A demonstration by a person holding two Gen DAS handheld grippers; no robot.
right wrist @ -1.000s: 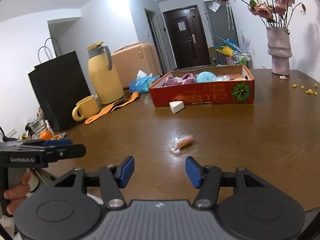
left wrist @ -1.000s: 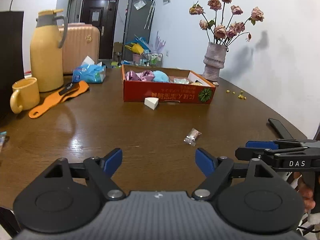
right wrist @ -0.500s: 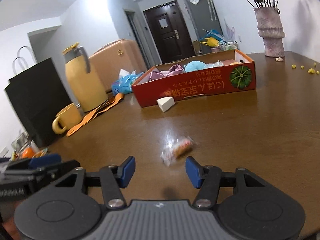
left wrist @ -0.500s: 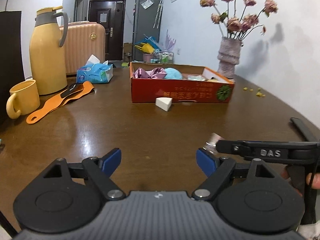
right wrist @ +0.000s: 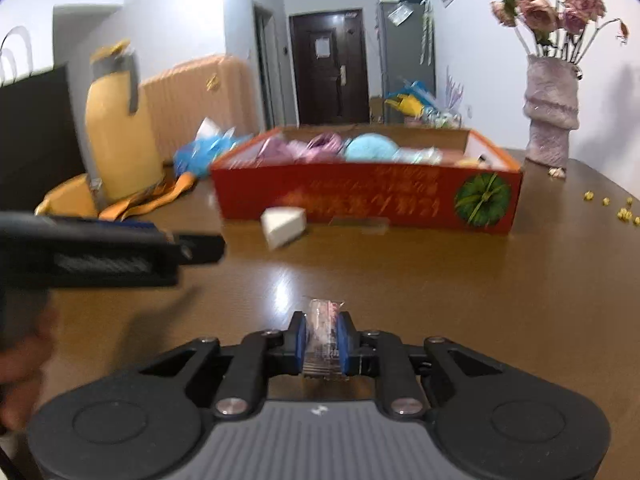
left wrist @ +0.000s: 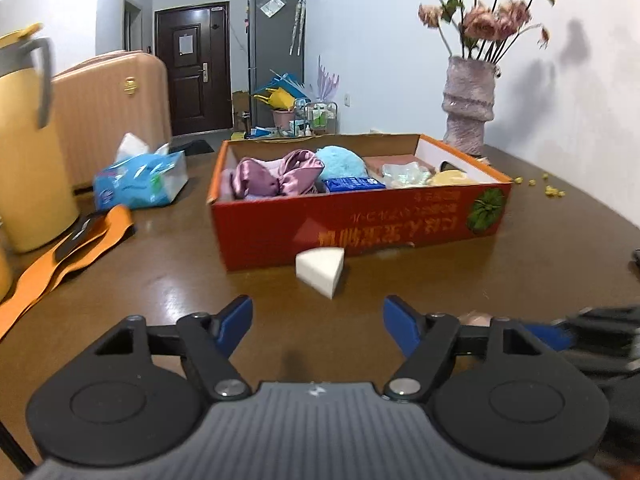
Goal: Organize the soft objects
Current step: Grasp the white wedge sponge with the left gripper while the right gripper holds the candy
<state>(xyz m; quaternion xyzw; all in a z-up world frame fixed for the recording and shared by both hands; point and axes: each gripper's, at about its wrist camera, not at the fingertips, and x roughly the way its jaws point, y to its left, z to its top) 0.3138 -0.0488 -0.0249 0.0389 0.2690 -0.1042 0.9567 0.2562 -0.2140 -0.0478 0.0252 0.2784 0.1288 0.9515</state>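
Observation:
My right gripper (right wrist: 323,334) is shut on a small clear-wrapped packet (right wrist: 325,322), just above the brown table (right wrist: 460,280). My left gripper (left wrist: 318,318) is open and empty, facing a white wedge sponge (left wrist: 320,270) that lies on the table in front of the red cardboard box (left wrist: 360,226). The box holds a purple satin bow (left wrist: 276,176), a light blue puff (left wrist: 340,162) and other soft items. The sponge (right wrist: 284,226) and box (right wrist: 368,198) also show in the right wrist view, with the left gripper (right wrist: 200,246) at the left.
A yellow thermos (left wrist: 28,140), an orange strap (left wrist: 72,248) and a blue tissue pack (left wrist: 140,178) are at the left. A vase of dried roses (left wrist: 470,108) stands behind the box at right. Yellow crumbs (right wrist: 616,208) lie at the far right.
My right gripper moved forward and shut on the wrapped packet. My left gripper moved forward toward the white sponge and the box, still open.

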